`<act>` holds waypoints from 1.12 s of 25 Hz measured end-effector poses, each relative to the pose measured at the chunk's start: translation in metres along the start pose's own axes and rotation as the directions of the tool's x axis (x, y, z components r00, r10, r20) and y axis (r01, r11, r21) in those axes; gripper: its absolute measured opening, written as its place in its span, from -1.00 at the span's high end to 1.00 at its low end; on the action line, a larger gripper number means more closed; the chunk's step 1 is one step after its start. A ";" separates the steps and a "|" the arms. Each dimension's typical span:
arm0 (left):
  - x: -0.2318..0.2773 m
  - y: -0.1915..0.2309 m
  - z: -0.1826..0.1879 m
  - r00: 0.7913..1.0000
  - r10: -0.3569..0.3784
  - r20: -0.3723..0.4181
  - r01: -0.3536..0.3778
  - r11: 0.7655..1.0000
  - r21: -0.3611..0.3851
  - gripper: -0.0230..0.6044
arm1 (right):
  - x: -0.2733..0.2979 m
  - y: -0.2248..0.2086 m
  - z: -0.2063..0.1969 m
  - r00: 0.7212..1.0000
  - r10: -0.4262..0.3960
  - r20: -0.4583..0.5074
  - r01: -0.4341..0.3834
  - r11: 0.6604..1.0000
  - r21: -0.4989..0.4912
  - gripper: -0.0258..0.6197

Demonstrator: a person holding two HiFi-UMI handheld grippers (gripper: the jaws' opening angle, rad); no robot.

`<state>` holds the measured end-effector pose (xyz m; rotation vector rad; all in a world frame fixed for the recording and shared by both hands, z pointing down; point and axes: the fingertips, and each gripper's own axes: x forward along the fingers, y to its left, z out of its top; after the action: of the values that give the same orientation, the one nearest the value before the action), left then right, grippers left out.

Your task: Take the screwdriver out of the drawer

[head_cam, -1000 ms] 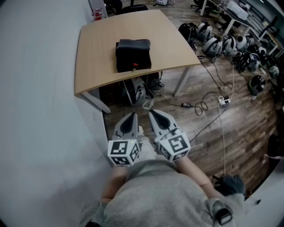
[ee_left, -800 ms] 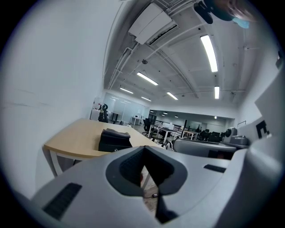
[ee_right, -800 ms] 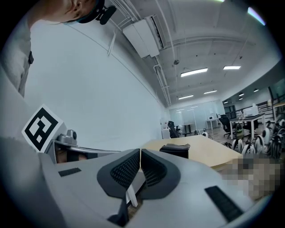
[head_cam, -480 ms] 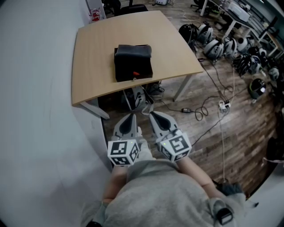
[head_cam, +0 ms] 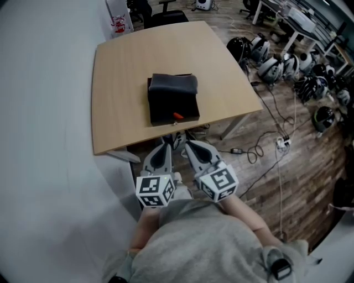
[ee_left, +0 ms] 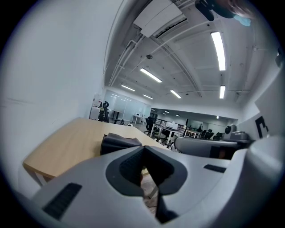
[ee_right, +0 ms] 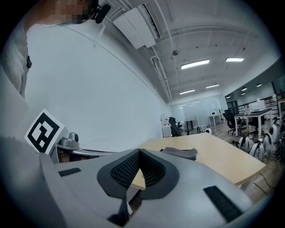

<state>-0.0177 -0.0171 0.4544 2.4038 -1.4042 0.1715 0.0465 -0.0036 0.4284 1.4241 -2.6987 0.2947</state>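
A black drawer box [head_cam: 172, 99] sits on the light wooden table [head_cam: 121, 72], with a small red-orange piece [head_cam: 177, 116] at its near face. No screwdriver shows. My left gripper [head_cam: 166, 146] and right gripper [head_cam: 188, 146] hang side by side just short of the table's near edge, both shut and empty, pointing at the box. In the left gripper view the left gripper [ee_left: 143, 153] has the box [ee_left: 118, 143] ahead and slightly left. From the right gripper [ee_right: 139, 153], the box [ee_right: 180, 153] lies ahead to the right on the table [ee_right: 222, 158].
A white wall runs along the left. Several helmets [head_cam: 276, 55] line the floor at the right, with cables and a power strip [head_cam: 279, 141] on the wood floor. A dark chair [head_cam: 166, 15] stands behind the table, and gear lies under it.
The table and black box have drawn closer in the head view. Both grippers have travelled forward together toward the table's near edge, still shut.
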 end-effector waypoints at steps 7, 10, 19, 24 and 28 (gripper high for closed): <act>0.053 0.044 0.028 1.000 -0.019 -0.012 0.019 1.000 -0.004 0.92 | 0.067 -0.030 0.015 1.000 -0.012 -0.021 0.011 1.000 -0.011 0.92; 0.074 0.062 0.039 0.999 -0.031 -0.012 0.031 1.000 -0.001 0.92 | 0.093 -0.041 0.022 1.000 -0.021 -0.021 0.021 1.000 -0.013 0.92; 0.119 0.108 0.045 0.997 -0.064 -0.039 0.065 0.998 0.006 0.92 | 0.158 -0.073 0.015 0.997 -0.062 -0.052 0.061 0.998 -0.010 0.92; 0.129 0.127 0.049 0.996 -0.074 -0.058 0.074 0.997 -0.005 0.92 | 0.182 -0.084 0.012 0.991 -0.080 -0.107 0.076 0.996 -0.043 0.92; 0.138 0.138 0.045 0.996 -0.058 -0.060 0.057 0.998 -0.021 0.92 | 0.194 -0.105 -0.001 0.979 -0.100 -0.177 0.085 0.992 -0.089 0.92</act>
<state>-0.0707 -0.2085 0.4831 2.3992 -1.3026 0.2140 0.0232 -0.2177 0.4737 1.4208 -2.4642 0.2897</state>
